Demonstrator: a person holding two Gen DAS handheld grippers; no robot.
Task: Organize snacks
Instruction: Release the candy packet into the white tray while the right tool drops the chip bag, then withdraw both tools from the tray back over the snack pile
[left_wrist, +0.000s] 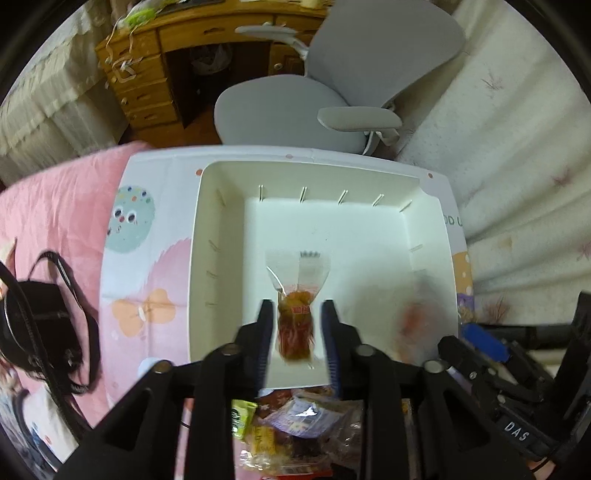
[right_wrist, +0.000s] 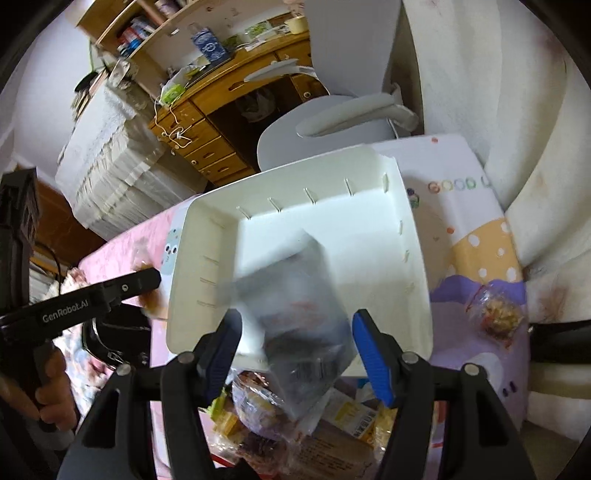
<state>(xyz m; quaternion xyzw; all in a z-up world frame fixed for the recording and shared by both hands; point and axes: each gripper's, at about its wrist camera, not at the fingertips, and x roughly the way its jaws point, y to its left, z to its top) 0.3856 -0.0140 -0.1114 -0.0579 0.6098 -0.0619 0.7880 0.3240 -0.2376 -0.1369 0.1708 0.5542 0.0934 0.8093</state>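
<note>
- On the far left, in the left wrist view, a black strapped bag (left_wrist: 40, 325) lies on the pink bedding (left_wrist: 55, 221), well apart from the work; it looks to us like no part of the sorting.
- Moving right, the white tray (left_wrist: 218, 258) sits on a patterned mat (left_wrist: 147, 266). Its floor is almost bare, so we judge the task to be at its start.
- Our left gripper (left_wrist: 295, 332) points down over the tray's near edge. Its jaws stand apart, and the small clear snack packet (left_wrist: 295, 325) with orange-red contents sits between them. We see a gap on either side of it, so the pads do not appear to press it; it looks released into the tray or dropping there, though blur keeps us from being sure.
- Just right of that, a blurred reddish patch (left_wrist: 413, 317) shows on the tray floor; we cannot tell what it is.
- In the right wrist view, our right gripper (right_wrist: 295, 350) is over the tray's near rim with a large clear bag (right_wrist: 295, 314) between its jaws. The bag is blurred, and we cannot tell whether the blue pads (right_wrist: 369, 354) grip it or have let go.
- Below both grippers the snack pile (right_wrist: 314, 432) is heaped outside the tray, so most of the sorting remains.
- At the far right one more wrapped snack (right_wrist: 498, 314) lies alone on the mat, also to be collected.
</note>
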